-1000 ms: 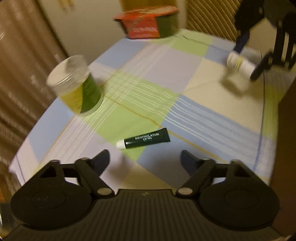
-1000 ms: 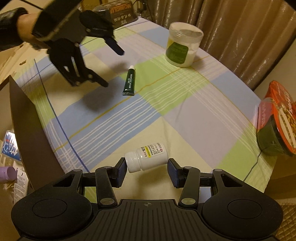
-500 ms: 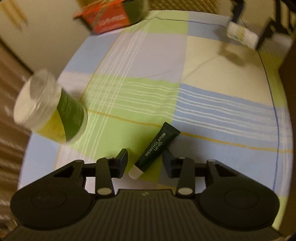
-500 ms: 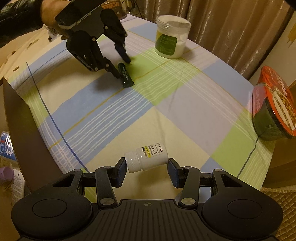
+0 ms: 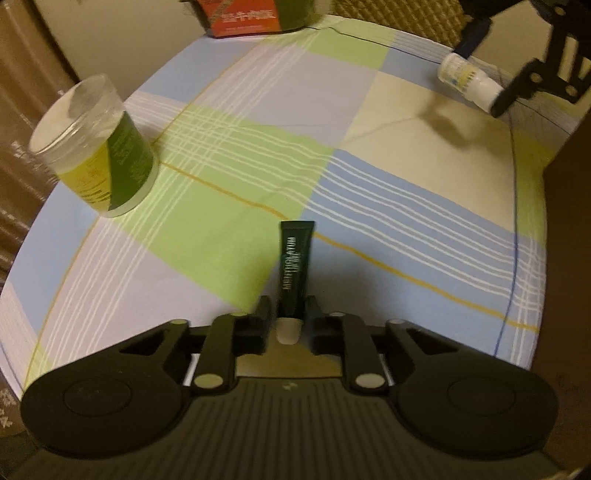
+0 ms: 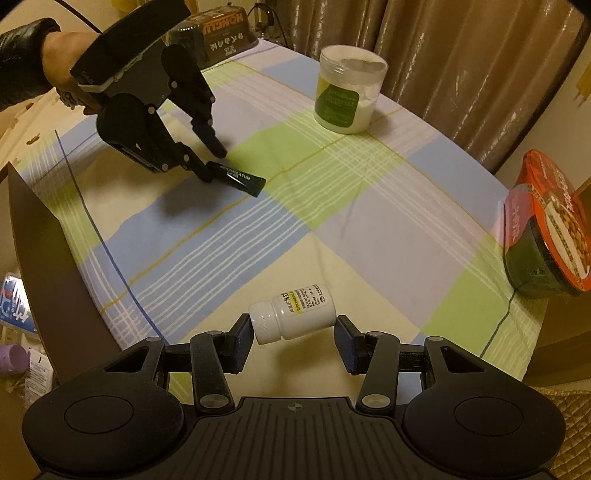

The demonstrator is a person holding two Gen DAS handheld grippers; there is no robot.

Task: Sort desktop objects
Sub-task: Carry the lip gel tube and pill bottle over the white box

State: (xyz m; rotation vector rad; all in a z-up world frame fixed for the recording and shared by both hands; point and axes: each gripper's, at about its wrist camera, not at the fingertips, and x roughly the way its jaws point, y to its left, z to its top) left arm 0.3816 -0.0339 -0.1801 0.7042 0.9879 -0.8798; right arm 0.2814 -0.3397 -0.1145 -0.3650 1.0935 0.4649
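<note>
My left gripper (image 5: 289, 310) is shut on the cap end of a dark green Mentholatum tube (image 5: 294, 266), which points away from me over the checked tablecloth. In the right wrist view the left gripper (image 6: 212, 162) holds the tube (image 6: 240, 179) low over the cloth. My right gripper (image 6: 293, 326) is shut on a white pill bottle (image 6: 295, 314), held sideways above the table. The bottle also shows far right in the left wrist view (image 5: 469, 79).
A clear jar with a green label (image 6: 347, 96) stands at the far edge, near the curtain. A red-lidded instant noodle bowl (image 6: 546, 229) sits at the right edge. Another noodle bowl (image 6: 221, 33) stands at the back. A brown box flap (image 6: 48, 280) rises at the left.
My left gripper has closed on the tube's cap end and turned so the tube points straight ahead. My right gripper keeps holding the pill bottle, almost unmoved.
</note>
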